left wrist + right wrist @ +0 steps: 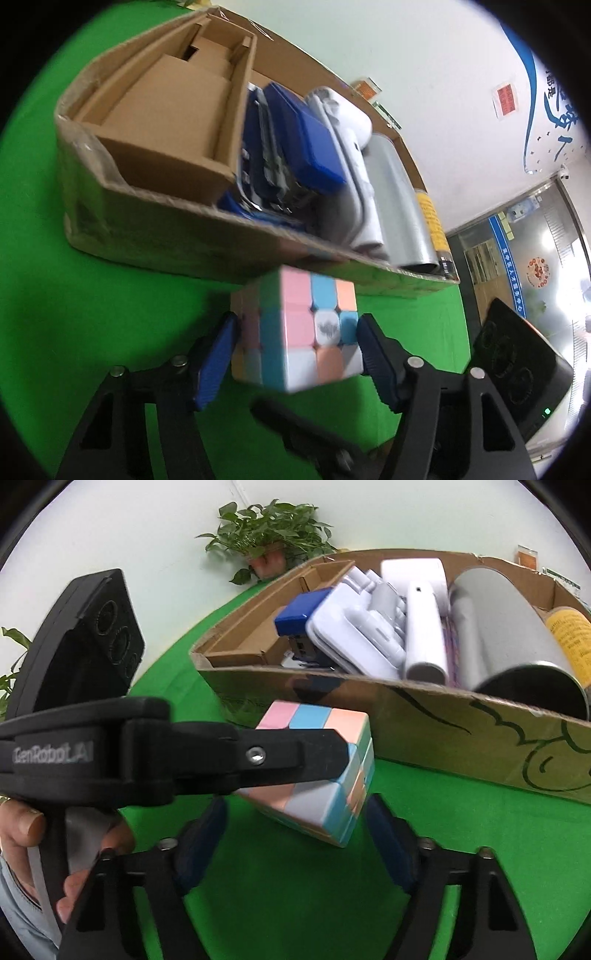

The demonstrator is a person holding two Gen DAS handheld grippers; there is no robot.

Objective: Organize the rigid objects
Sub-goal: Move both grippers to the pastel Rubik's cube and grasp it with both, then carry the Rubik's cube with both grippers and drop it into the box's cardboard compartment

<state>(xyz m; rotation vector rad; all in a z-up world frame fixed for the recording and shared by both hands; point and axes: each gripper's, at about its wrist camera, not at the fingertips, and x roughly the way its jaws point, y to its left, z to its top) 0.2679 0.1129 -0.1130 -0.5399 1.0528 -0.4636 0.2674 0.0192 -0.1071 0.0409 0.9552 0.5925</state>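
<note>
Cube (pixel 295 339), the pastel twisty-puzzle kind, sits dead centre in both wrist views, just in front of the cardboard box (pixel 166 229) and over the green cloth (pixel 92 314). It looks tilted, one corner pointing down, and I honestly can't tell if it's touching the cloth or hanging just above it.

The left gripper (pixel 295 332) is about half open with the cube between its blue pads, one pad against each side, so it looks like a proper grip. From the right wrist view, that same gripper comes in from 9 o'clock, with one black finger lying across the cube's near top face and a hand (pixel 26 834) wrapped around its handle down at 8 o'clock.

The right gripper (pixel 295 823) is also about half open, with pads either side of the cube's lower corner. They're really close, but it's blurry and I can't tell if they actually press on it.

In the left wrist view the box fills everything from 10 to 2 o'clock. A smaller cardboard tray (pixel 166 110) sits in its left end. A blue case (pixel 314 147), some white plastic stuff (pixel 369 638), a grey cylinder (pixel 498 627) and a yellow-labelled can (pixel 569 635) are all packed next to it. A potted plant (pixel 269 535) sits at 12 o'clock behind the box in the right wrist view.
</note>
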